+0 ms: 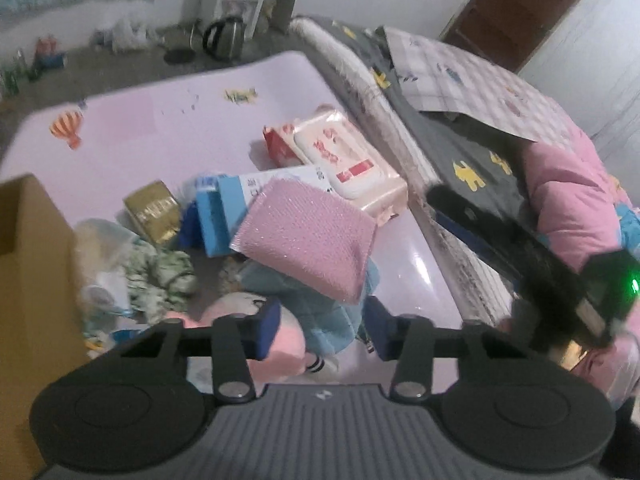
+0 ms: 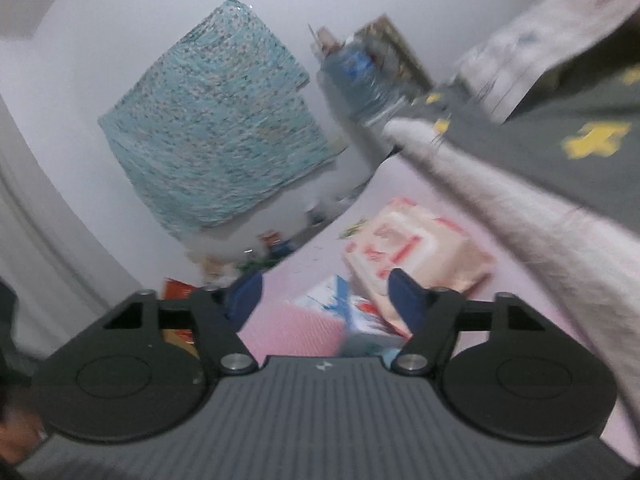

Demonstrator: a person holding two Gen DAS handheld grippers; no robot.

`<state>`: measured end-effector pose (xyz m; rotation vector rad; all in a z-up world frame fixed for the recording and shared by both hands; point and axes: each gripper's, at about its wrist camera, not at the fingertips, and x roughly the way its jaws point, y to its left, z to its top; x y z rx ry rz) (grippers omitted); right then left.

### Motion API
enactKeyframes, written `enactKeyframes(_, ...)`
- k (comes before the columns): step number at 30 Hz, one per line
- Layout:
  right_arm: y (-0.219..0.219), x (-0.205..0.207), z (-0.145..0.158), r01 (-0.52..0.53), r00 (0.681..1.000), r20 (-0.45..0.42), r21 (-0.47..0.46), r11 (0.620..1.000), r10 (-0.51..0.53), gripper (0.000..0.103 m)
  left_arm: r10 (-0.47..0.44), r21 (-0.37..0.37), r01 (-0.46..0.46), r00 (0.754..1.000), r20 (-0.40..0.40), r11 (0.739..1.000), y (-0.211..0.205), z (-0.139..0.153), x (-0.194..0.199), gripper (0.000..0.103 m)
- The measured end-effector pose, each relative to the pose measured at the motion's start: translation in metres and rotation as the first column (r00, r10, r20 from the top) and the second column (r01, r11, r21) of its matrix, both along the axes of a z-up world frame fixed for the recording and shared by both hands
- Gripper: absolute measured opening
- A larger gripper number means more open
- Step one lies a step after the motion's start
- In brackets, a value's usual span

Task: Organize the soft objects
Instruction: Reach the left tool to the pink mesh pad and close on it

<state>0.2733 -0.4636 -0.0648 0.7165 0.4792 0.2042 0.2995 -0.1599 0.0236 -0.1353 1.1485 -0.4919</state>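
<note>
Lying tilted on the pile, pink sponge pad (image 1: pixel 308 236) on the pink mat (image 1: pixel 160 120), long axis diagonal, upper-left to lower-right, leaning on a blue box (image 1: pixel 224 212) beside the wipes pack (image 1: pixel 344 160). Left gripper (image 1: pixel 320 330) spread, empty, over a plush toy (image 1: pixel 280 340). Right gripper (image 2: pixel 326 300) spread, empty; view blurred.
</note>
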Motion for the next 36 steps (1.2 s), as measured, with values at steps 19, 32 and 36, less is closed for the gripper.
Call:
enactKeyframes(19, 0.027, -0.001, -0.067, -0.15, 0.978, -0.115, 0.196, 0.969, 0.174, 0.022, 0.139, -0.12, -0.161, 0.974, -0.179, 0.98, -0.006, -0.038, 0.059, 0.065)
enactKeyframes(32, 0.008, 0.015, -0.057, -0.001, 0.999, -0.035, 0.13, 0.992, 0.006, 0.031, 0.161, -0.067, -0.172, 0.976, -0.146, 0.983, -0.017, -0.033, 0.056, 0.084)
enactKeyframes(36, 0.015, 0.033, -0.075, -0.084, 0.993, -0.065, 0.218, 0.972, 0.1, 0.032, 0.182, -0.053, -0.191, 0.972, -0.148, 0.98, -0.018, -0.038, 0.062, 0.084)
